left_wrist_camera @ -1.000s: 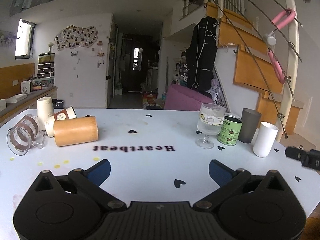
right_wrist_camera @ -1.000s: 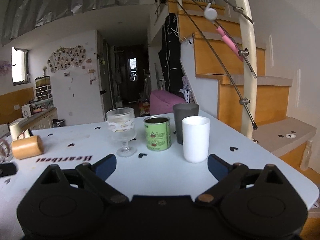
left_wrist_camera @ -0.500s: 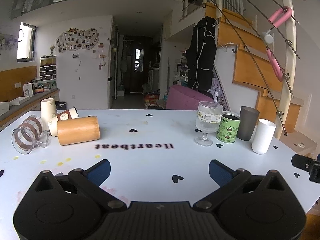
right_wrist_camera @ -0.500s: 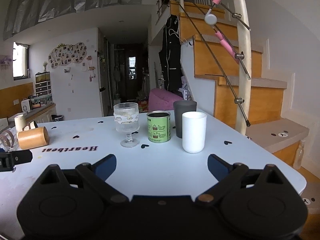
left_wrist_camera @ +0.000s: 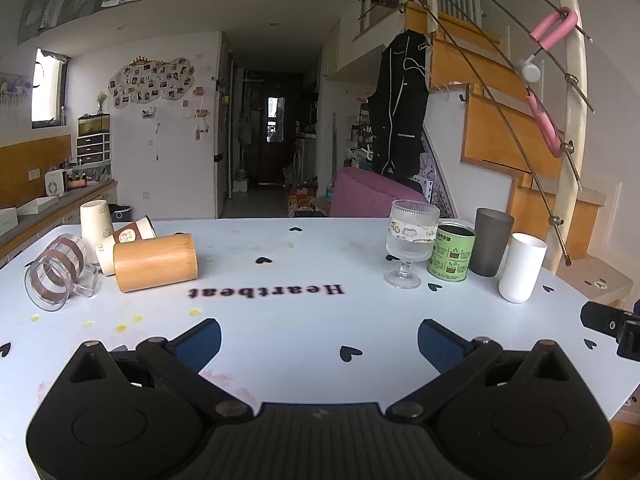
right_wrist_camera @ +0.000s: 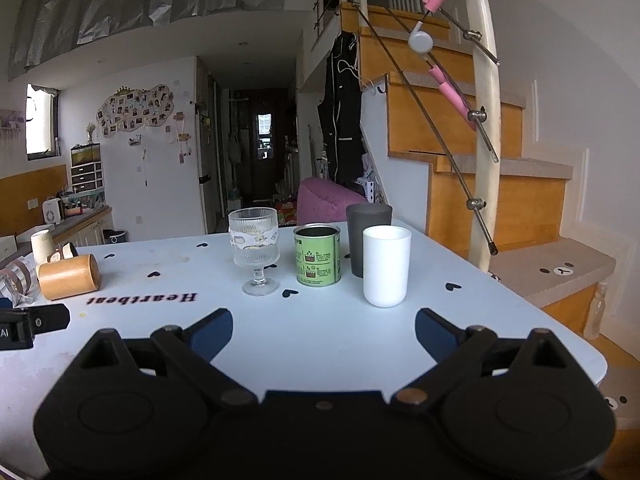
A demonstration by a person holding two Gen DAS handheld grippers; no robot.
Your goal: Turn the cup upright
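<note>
Both the left tongs (left_wrist_camera: 319,338) and the right tongs (right_wrist_camera: 323,330) gape wide, holding nothing. The wooden cup (left_wrist_camera: 155,262) lies on its side on the bench (left_wrist_camera: 304,312), touching a tipped paper cup (left_wrist_camera: 120,240). Being round, it may roll away and knock that neighbour.

white paper cup (left_wrist_camera: 94,221): lower part sitting hidden behind the striped glass mug (left_wrist_camera: 56,272) and brown paper cup (left_wrist_camera: 127,236) | grey tumbler (right_wrist_camera: 367,240): being partly covered by the white cup (right_wrist_camera: 386,266) | striped glass mug in right wrist view: running off the left edge | green tin (left_wrist_camera: 451,252) label print: staying too small to read
</note>
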